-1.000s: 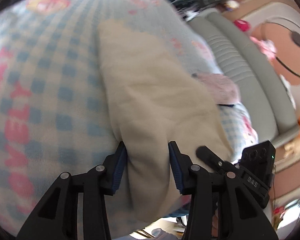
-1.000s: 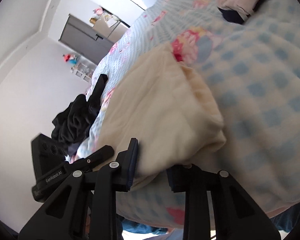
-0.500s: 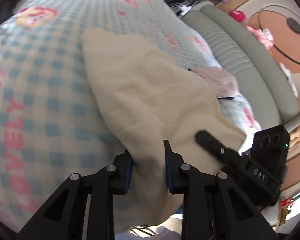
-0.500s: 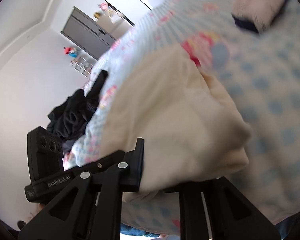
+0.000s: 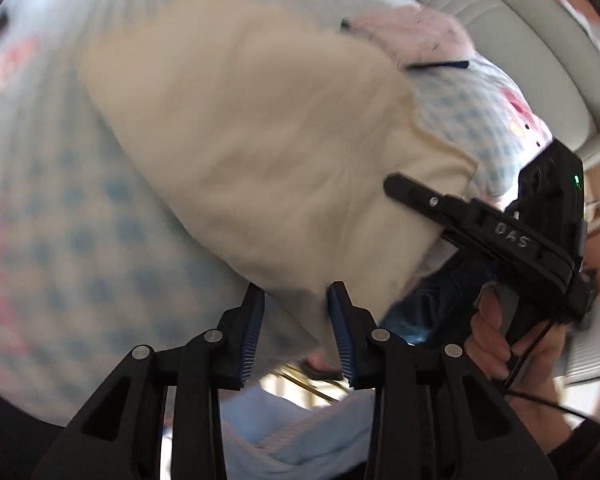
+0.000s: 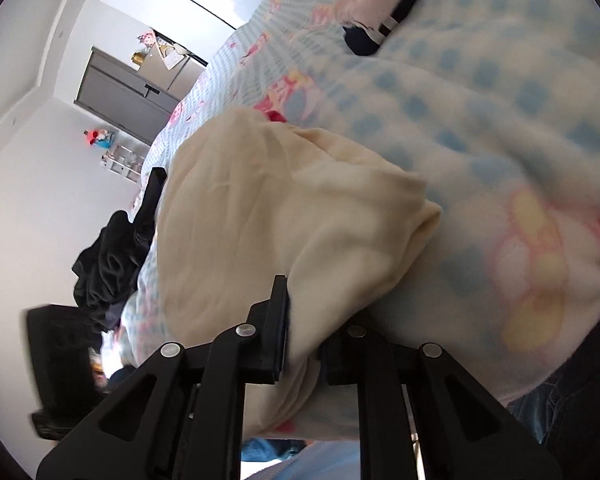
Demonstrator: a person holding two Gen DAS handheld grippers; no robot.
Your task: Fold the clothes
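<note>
Left wrist view: your left tongs [image 5: 296, 320] have their blue ribbed pads [image 5: 253, 328] on either side of the near edge of a cream garment [image 5: 260, 140]. The jaws are opening, and the cloth between them looks loose rather than pinched. The garment lies folded on a bedspread [image 5: 80, 240] checked in blue and white with pink cartoon prints, its near edge reaching the side of the bed. A pink folded item [image 5: 412, 32] lies beyond it, near a grey padded headboard [image 5: 520, 32]. At right you see your other hand [image 5: 500, 344] gripping the right tool; raised letters on its black body [image 5: 512, 236] read "DAS".

Right wrist view: your right tongs [image 6: 304, 332] are clamped on a fold of the same cream garment [image 6: 280, 220] at its near corner. These jaws are easing open slightly, yet the cloth fills the narrow gap between them. A heap of dark clothes [image 6: 108, 256] lies on the bed beyond the garment, beside grey cupboards [image 6: 128, 96]. Lettering on the left tool [image 6: 60, 360] is too blurred to read.
</note>
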